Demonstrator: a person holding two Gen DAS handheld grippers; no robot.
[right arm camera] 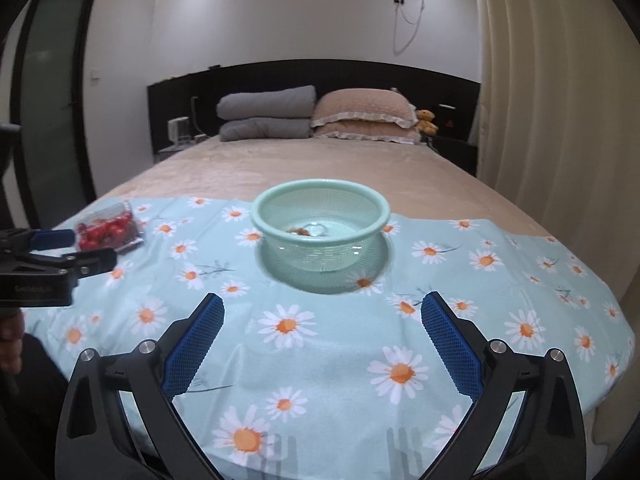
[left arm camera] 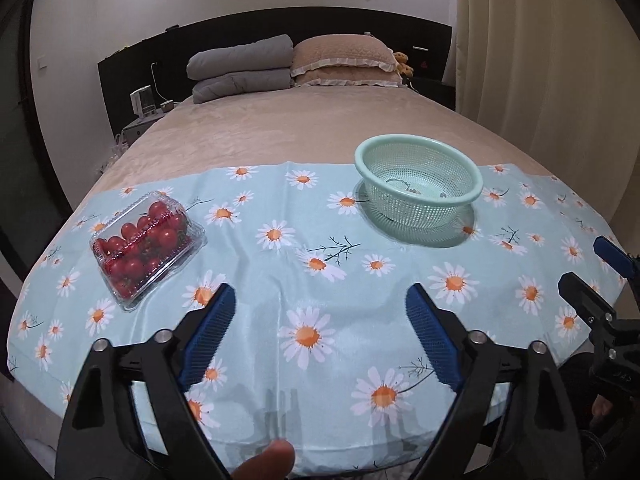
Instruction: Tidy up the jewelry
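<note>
A mint green mesh basket stands on the daisy-print cloth at the back right; in the right wrist view the basket is straight ahead. Small pieces of jewelry lie on its bottom, seen in the right wrist view as a brownish cluster. My left gripper is open and empty above the cloth's front. My right gripper is open and empty, short of the basket. Each gripper shows at the edge of the other's view.
A clear plastic box of cherry tomatoes lies on the cloth at the left, also in the right wrist view. The cloth covers the foot of a beige bed with pillows at the headboard. A curtain hangs on the right.
</note>
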